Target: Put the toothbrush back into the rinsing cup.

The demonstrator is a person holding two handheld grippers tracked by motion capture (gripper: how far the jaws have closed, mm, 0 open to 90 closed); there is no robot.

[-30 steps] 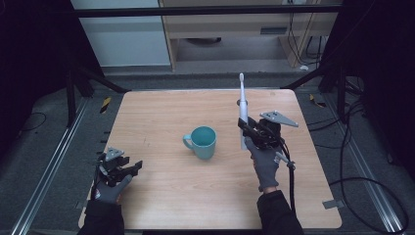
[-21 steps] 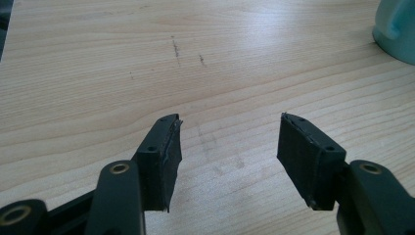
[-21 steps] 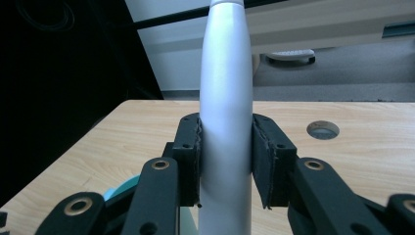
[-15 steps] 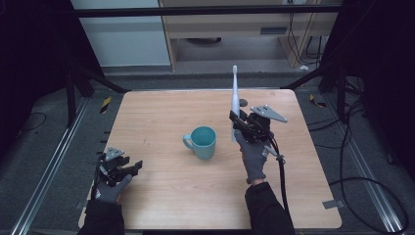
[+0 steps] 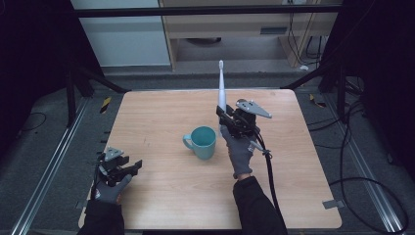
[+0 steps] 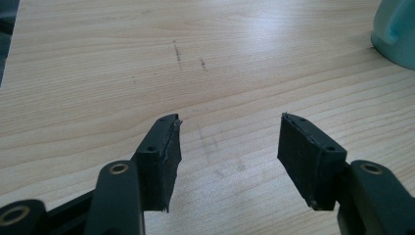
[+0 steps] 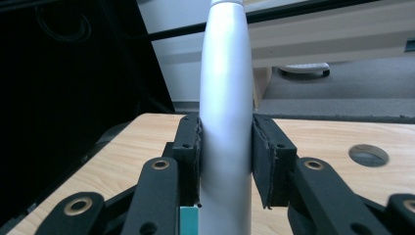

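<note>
From the high view, the right gripper [image 5: 226, 113] is raised over the light wooden table [image 5: 161, 112], clamped on the thick lower handle of a slim white plastic toothbrush [image 5: 221, 88] that stands almost upright with its brush head pointing up and away from the person. A teal ceramic mug [image 5: 202, 142] sits near the table's middle, just to the person's left of that gripper and a little nearer to them. The left gripper [image 5: 131, 167] rests low at the near left edge of the table, well apart from the mug, its jaws spread with nothing between them.

In the left gripper view, the two black pads [image 6: 164, 156] stand wide apart over bare wood, and the mug's wall and handle [image 6: 397, 30] show at the top right corner.

In the right gripper view, the toothbrush's smooth tapered handle [image 7: 226, 98] runs straight up between the jaws, both pads pressed flat against its sides.

The likely step is standing the toothbrush in the mug. To do it well, the person should keep the squeeze firm, since the handle looks slick and tapers upward, centre its lower end over the mug's mouth, lower it inside the rim, then release once it leans on the wall.
</note>
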